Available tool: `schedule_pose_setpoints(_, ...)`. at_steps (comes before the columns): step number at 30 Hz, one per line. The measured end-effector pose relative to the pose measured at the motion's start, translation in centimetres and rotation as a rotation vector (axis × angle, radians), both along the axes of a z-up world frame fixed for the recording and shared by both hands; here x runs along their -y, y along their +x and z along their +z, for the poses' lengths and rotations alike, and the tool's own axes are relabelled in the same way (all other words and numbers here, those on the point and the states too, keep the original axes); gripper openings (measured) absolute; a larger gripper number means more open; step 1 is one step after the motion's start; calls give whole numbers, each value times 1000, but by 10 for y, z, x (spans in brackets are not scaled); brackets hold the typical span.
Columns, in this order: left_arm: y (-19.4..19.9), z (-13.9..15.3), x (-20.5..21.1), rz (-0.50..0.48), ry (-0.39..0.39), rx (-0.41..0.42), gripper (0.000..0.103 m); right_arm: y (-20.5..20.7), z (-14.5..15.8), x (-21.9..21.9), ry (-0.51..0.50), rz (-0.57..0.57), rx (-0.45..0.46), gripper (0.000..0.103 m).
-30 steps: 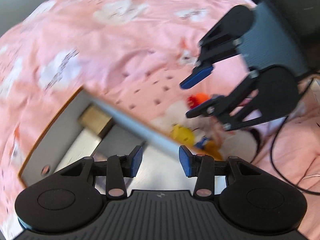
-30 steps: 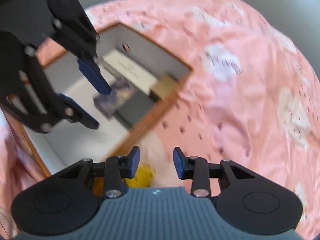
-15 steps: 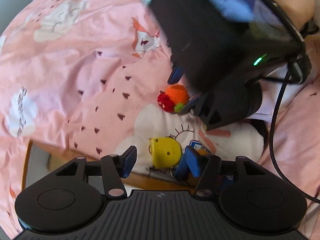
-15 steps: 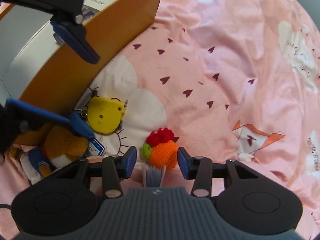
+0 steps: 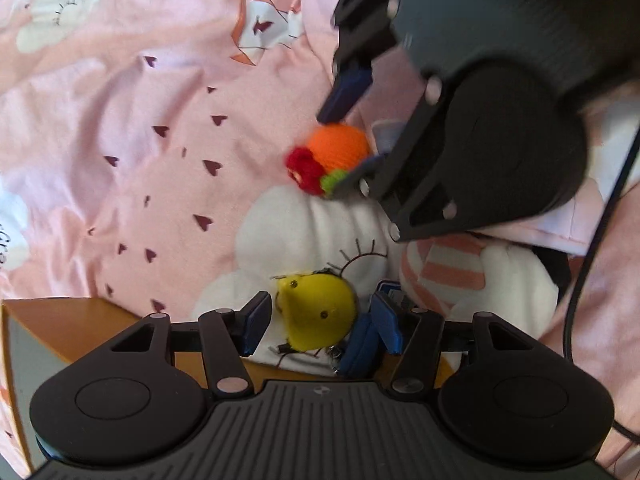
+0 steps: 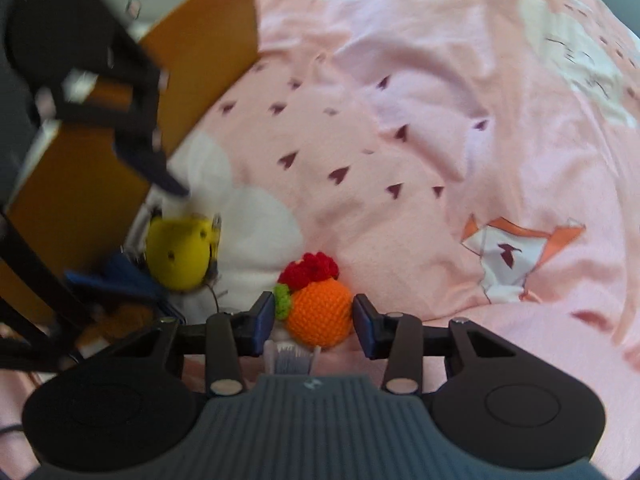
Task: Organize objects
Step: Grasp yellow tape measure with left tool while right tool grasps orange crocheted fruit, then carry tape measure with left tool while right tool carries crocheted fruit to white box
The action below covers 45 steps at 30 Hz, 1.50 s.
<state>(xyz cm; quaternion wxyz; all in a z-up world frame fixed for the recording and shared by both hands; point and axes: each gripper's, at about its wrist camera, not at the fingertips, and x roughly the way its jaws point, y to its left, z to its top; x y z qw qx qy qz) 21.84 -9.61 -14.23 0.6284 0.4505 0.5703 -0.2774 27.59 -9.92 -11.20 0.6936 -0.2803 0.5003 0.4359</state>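
The left gripper (image 5: 318,322) points steeply down over a small yellow plastic case with dark dots (image 5: 318,312), which lies on a white cloud shape printed on the pink bedsheet (image 5: 120,128). Its blue-padded fingers (image 5: 254,318) stand wide to either side of the case; the left one shows a clear gap, and the right one sits close by a blue strap-like piece (image 5: 360,344) beside the case — no squeeze is visible. The jaws have just been opening, with the case between them.

The right gripper (image 6: 314,318) reaches down around an orange crocheted ball with a red flower and green leaf (image 6: 316,312). Its fingers (image 6: 264,318) sit narrower, one at the leaf side and one just off the ball's other flank; they have just been closing slightly after widening, and whether they touch the yarn I cannot tell.

The two toys lie near each other on the bed. Just beside the yellow case runs the orange-brown wall of an open box (image 6: 80,184), crowding the left gripper's approach. A white plush toy with pink stripes (image 5: 452,272) presses in from the other side, and a black cable (image 5: 592,264) trails across the sheet past it.
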Motion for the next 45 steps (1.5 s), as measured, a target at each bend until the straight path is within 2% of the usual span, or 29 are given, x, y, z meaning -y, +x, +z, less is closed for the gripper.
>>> schedule_pose_setpoints(3,6,-10,-1,45,55,-5,67,5,8,17,51,-59,16,45)
schedule_pose_setpoints(8,16,-29,-2,152,97,-29,67,15,15,42,92,-138,11,45)
schedule_pose_setpoints(15,21,-49,-3,214,139,-29,67,16,12,47,121,-154,9,45)
schedule_pose_setpoints(19,21,-54,-4,219,147,-38,57,15,11,47,121,-154,12,45)
schedule_pose_setpoints(24,21,-47,-10,230,103,-36,57,13,11,47,126,-157,22,45)
schedule_pose_setpoints(29,18,-16,-20,228,0,10,57,10,21,49,155,-158,55,44)
schedule_pose_setpoints(34,7,42,-31,220,-125,72,57,5,47,45,208,-147,100,44)
schedule_pose_setpoints(36,3,70,-27,203,-151,96,57,-1,61,39,232,-127,119,44)
schedule_pose_setpoints(41,-21,119,-53,162,-130,161,57,-25,96,14,284,-36,164,44)
schedule_pose_setpoints(45,-37,147,-81,197,-70,223,57,-49,121,-17,325,60,189,44)
